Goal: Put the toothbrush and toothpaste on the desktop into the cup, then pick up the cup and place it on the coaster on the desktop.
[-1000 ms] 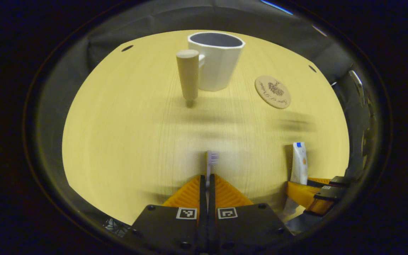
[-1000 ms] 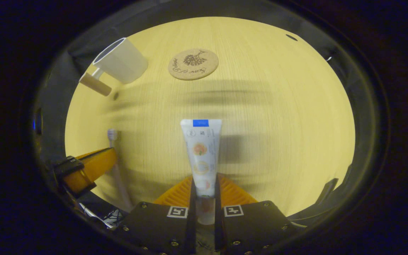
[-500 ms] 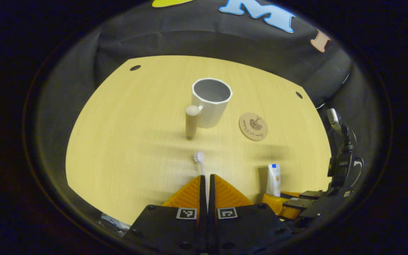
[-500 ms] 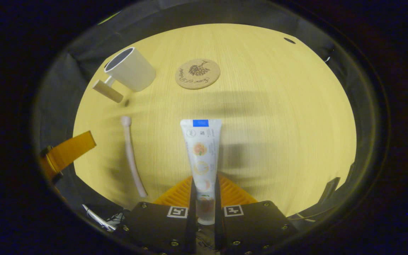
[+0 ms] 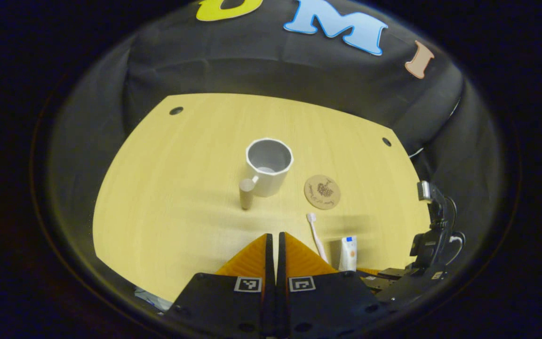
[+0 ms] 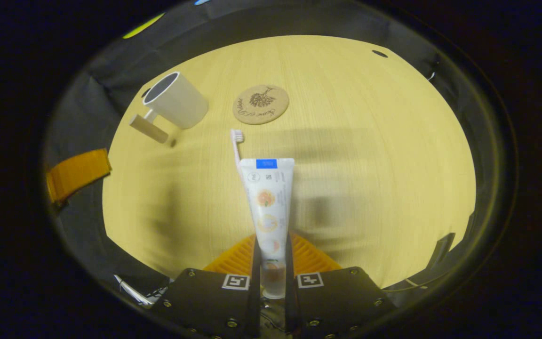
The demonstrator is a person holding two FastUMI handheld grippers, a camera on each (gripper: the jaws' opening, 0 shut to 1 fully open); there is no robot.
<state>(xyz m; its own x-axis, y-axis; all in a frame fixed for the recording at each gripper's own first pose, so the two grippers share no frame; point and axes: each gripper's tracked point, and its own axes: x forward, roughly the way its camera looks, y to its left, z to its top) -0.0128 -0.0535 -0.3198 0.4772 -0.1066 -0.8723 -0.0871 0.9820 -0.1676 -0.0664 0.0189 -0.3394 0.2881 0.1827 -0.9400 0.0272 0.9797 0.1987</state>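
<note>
Toothpaste tube sits pinched in the right gripper, the toothbrush lies on the desktop at 5 o'clock from the empty cup, left gripper pressed together on nothing, coaster bare: 0 steps done.

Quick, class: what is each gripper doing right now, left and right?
Left gripper: closed, nothing between its fingers; the toothbrush lies on the desk.
Right gripper: closed on the toothpaste.

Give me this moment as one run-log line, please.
left gripper shut, empty | right gripper shut on toothpaste | toothbrush ungripped | cup empty, off coaster
</note>
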